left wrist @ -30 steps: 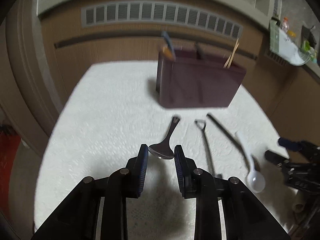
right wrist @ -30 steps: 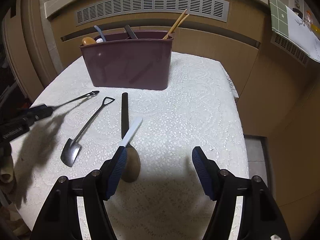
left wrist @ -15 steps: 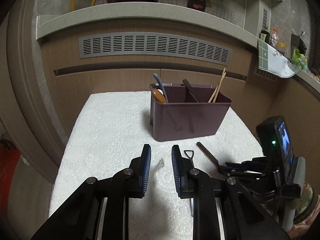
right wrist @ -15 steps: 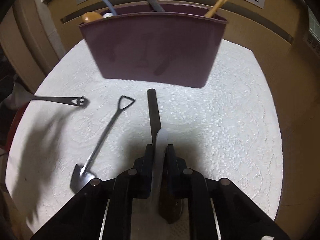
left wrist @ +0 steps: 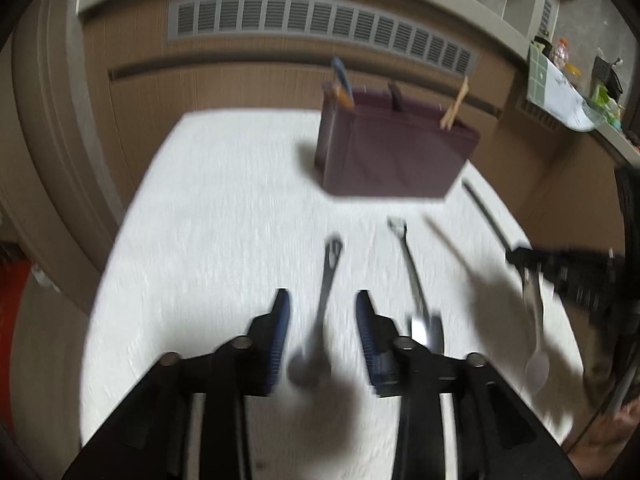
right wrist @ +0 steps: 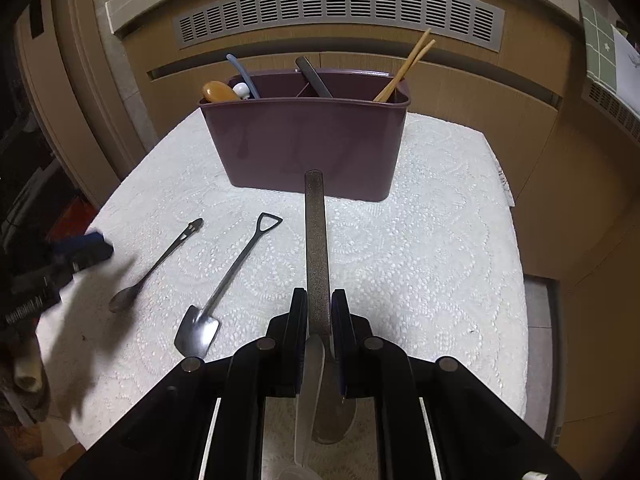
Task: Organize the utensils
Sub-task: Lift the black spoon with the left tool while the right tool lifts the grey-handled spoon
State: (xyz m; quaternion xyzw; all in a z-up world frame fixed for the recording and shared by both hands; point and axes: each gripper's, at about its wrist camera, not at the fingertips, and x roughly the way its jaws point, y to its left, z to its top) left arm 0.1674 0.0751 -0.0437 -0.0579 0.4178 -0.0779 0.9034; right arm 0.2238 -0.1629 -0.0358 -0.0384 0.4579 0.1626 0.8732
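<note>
A maroon utensil caddy stands at the back of the white table, holding spoons, a dark utensil and chopsticks. My right gripper is shut on a long dark-handled spoon, lifted and pointing at the caddy; a white spoon lies under the jaws. My left gripper is open, its jaws on either side of a small metal spoon lying on the table. A shovel-shaped spoon lies between them. The left wrist view is blurred; the caddy shows at the back.
The table's white cloth ends at rounded edges on all sides. Wooden cabinets with a grey vent stand behind the caddy. A counter with clutter is at the far right. Floor shows to the right of the table.
My left gripper let go of the small metal spoon, which now lies on the table between its opened jaws. My right gripper stayed shut and lifted the dark-handled spoon off the table.
</note>
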